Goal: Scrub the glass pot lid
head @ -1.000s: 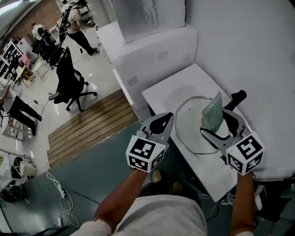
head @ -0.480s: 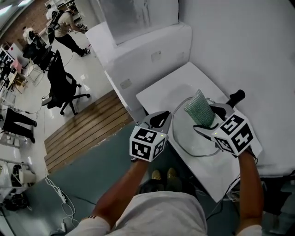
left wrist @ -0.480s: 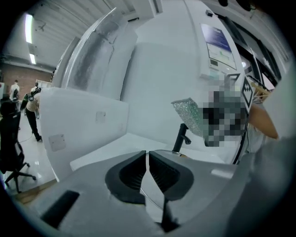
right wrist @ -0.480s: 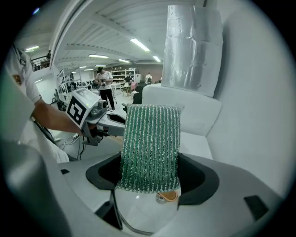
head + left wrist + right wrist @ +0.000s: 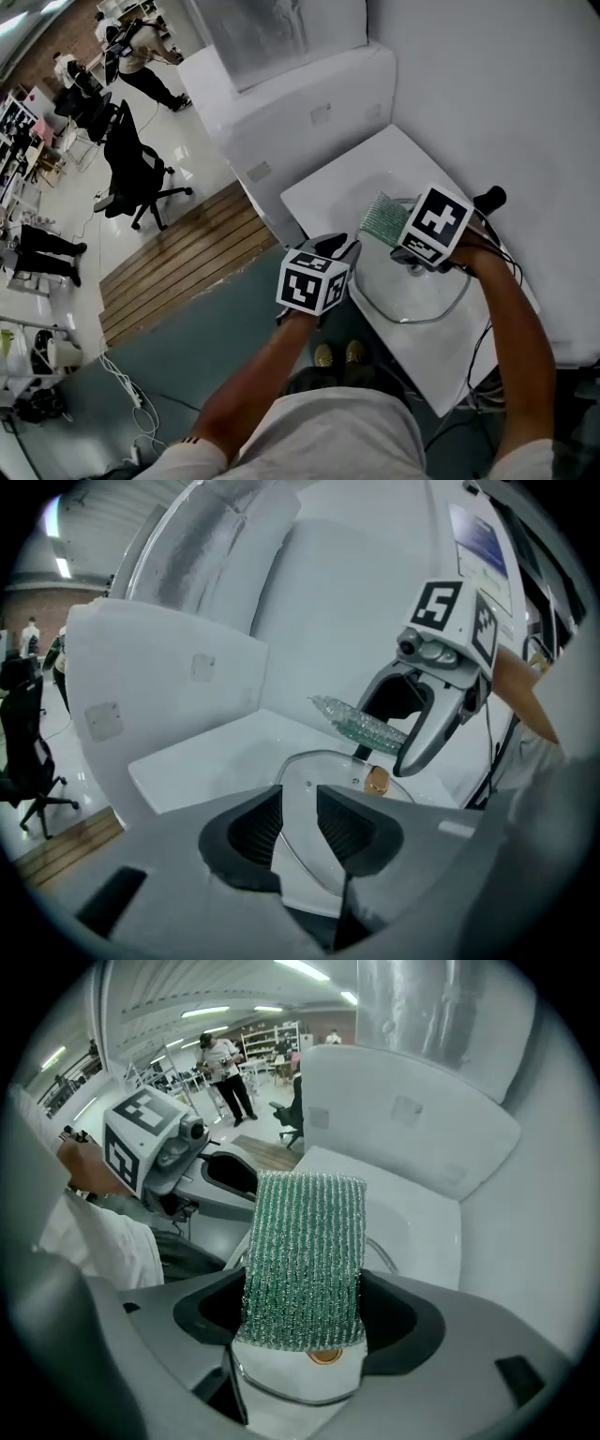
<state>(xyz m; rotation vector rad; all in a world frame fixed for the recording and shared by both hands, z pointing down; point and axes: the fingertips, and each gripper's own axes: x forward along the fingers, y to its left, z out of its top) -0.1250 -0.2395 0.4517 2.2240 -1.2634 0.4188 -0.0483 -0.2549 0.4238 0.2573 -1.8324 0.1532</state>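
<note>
On the white tabletop (image 5: pixel 328 192) the glass pot lid (image 5: pixel 427 292) lies flat; it is round, with no long axis. The left hand-held gripper (image 5: pixel 298 822) has dropped to its near rim, jaws just opened, nothing pinched between them. The right hand-held gripper (image 5: pixel 302 1321) has tipped down, clenching the green scrubbing pad (image 5: pixel 305 1241) lengthwise over the lid. Scrubbing looks about to begin.

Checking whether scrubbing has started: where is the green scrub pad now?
Head view, right of centre: the scrub pad is clamped in the right tongs, sticking out over the far rim of the glass lid on the white table.
</note>
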